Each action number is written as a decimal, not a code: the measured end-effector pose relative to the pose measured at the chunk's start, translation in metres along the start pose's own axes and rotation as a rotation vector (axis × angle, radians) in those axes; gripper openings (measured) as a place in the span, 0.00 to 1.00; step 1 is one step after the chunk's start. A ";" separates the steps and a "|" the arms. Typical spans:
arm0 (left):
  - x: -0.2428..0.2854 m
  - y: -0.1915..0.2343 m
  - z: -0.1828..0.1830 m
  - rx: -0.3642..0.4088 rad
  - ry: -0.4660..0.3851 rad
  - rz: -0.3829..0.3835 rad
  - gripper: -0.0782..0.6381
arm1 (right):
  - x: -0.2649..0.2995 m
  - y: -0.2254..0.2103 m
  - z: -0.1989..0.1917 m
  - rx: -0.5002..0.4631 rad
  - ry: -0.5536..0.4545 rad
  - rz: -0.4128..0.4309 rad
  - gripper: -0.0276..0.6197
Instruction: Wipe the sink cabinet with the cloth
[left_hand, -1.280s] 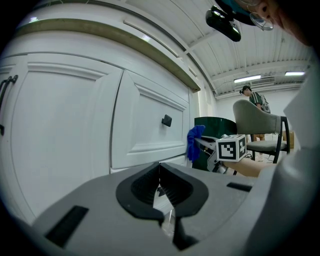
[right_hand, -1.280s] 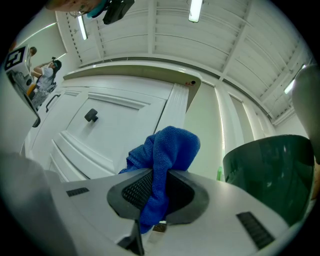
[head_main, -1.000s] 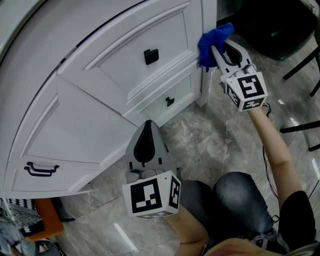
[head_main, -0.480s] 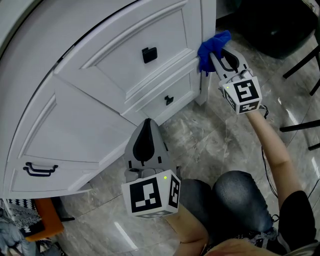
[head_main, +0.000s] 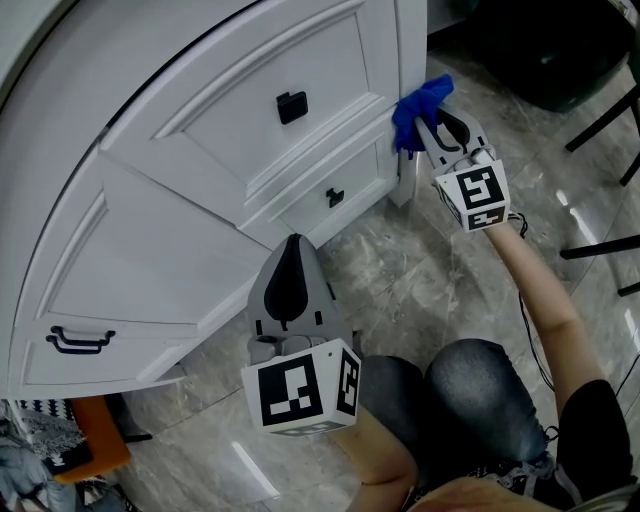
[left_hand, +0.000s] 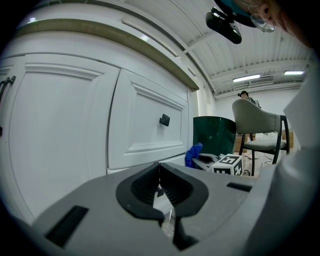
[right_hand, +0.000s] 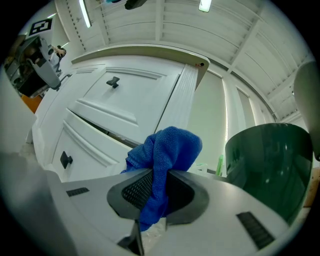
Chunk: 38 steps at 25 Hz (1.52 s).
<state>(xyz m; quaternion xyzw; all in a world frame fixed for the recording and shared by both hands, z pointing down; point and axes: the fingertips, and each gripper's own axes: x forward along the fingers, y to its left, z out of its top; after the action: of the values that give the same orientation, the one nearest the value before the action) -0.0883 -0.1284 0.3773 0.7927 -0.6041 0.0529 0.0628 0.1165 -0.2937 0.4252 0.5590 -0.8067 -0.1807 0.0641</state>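
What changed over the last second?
The right claw, shut on the blue cloth, slid the cloth a little way down the cabinet's corner post, toward the lower drawer. Nothing was grabbed or let go. The left claw stayed where it was, shut and empty.

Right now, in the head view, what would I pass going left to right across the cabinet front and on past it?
Black bar handle → upper drawer knob → lower drawer knob → blue cloth → black metal leg.
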 end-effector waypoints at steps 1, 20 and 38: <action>0.000 0.000 0.000 0.001 0.000 -0.001 0.12 | 0.000 0.001 -0.002 0.003 0.002 0.000 0.16; -0.003 -0.004 0.003 0.012 -0.001 0.002 0.12 | -0.004 0.019 -0.049 0.029 0.094 0.002 0.16; -0.001 0.000 0.001 0.009 0.001 0.006 0.12 | -0.006 0.035 -0.089 0.012 0.196 0.027 0.16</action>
<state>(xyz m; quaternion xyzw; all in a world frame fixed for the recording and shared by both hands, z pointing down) -0.0882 -0.1273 0.3756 0.7910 -0.6063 0.0564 0.0593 0.1150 -0.2973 0.5212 0.5635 -0.8051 -0.1192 0.1418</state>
